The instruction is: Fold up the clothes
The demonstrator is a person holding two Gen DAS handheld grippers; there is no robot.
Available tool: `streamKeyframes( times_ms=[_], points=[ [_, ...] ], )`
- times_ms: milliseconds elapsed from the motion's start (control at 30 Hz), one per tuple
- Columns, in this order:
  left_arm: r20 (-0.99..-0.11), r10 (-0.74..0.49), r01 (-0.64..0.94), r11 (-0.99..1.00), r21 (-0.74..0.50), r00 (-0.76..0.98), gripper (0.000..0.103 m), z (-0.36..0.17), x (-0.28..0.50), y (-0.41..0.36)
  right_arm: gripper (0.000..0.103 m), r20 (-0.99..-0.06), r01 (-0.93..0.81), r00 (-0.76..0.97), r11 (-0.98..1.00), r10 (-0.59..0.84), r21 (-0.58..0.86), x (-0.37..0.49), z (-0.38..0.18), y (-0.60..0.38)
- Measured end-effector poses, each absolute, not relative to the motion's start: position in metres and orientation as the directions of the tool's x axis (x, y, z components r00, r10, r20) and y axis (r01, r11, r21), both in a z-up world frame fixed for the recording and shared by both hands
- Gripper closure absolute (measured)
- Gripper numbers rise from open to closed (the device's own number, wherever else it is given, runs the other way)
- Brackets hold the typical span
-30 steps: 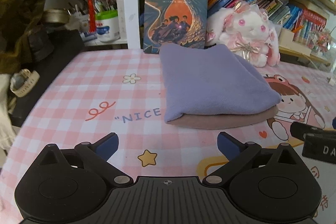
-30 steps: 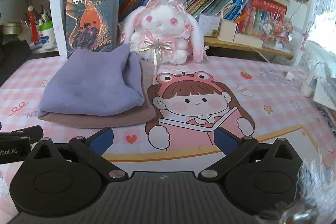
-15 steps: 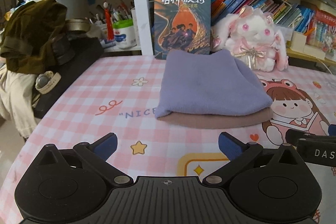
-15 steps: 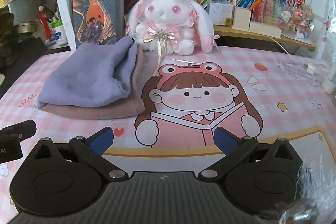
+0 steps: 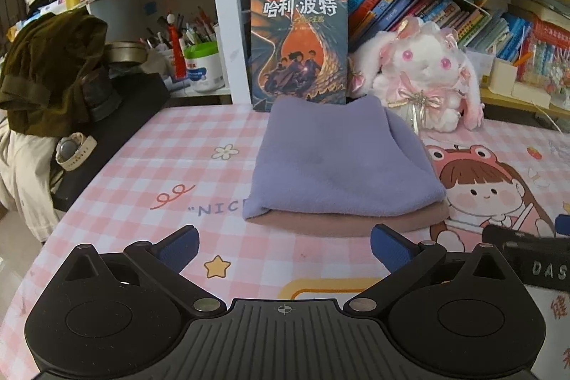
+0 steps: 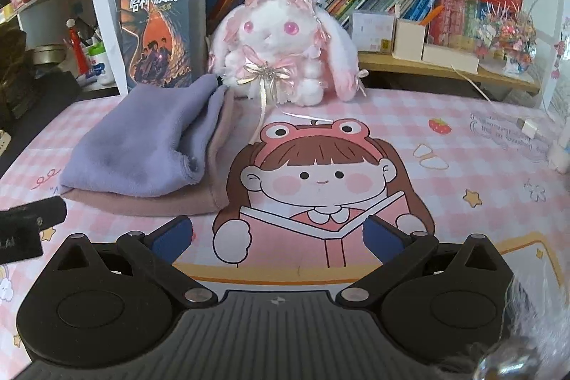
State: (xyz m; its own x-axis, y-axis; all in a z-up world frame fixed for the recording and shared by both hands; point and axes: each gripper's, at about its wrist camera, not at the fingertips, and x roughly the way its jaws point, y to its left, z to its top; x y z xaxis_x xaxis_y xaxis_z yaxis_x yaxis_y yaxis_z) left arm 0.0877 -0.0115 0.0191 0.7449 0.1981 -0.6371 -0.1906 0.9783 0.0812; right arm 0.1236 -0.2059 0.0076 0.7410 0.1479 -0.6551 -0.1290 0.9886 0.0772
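A folded purple cloth [image 5: 338, 162] lies on top of a folded mauve-pink cloth [image 5: 356, 223] on the pink checked table mat [image 5: 171, 166]. The stack also shows at the left of the right wrist view, the purple cloth [image 6: 142, 152] over the pink cloth [image 6: 153, 205]. My left gripper [image 5: 284, 246] is open and empty, just in front of the stack's near edge, clear of it. My right gripper [image 6: 278, 235] is open and empty, to the right of the stack, over the cartoon girl print [image 6: 317, 180].
A standing book [image 5: 299, 41] and a white-pink plush rabbit [image 5: 416, 73] stand behind the stack against the bookshelf. Dark clothes and a watch [image 5: 71, 152] lie at the table's left edge. A white cable [image 6: 523, 123] lies far right.
Both grippers have drawn back and risen from the stack, which now looks smaller and farther. The clothes have not moved. Both grippers stay open.
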Motion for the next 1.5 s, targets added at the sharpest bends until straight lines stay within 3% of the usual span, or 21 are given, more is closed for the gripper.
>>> streamKeyframes(
  times_ms=[1500],
  points=[
    [-0.682,0.080,-0.095,0.995,0.015,0.727,0.000,0.007,0.097,0.046,0.000,-0.667,-0.081,0.742,0.997,0.072,0.018,0.110,0.015,-0.144]
  ],
)
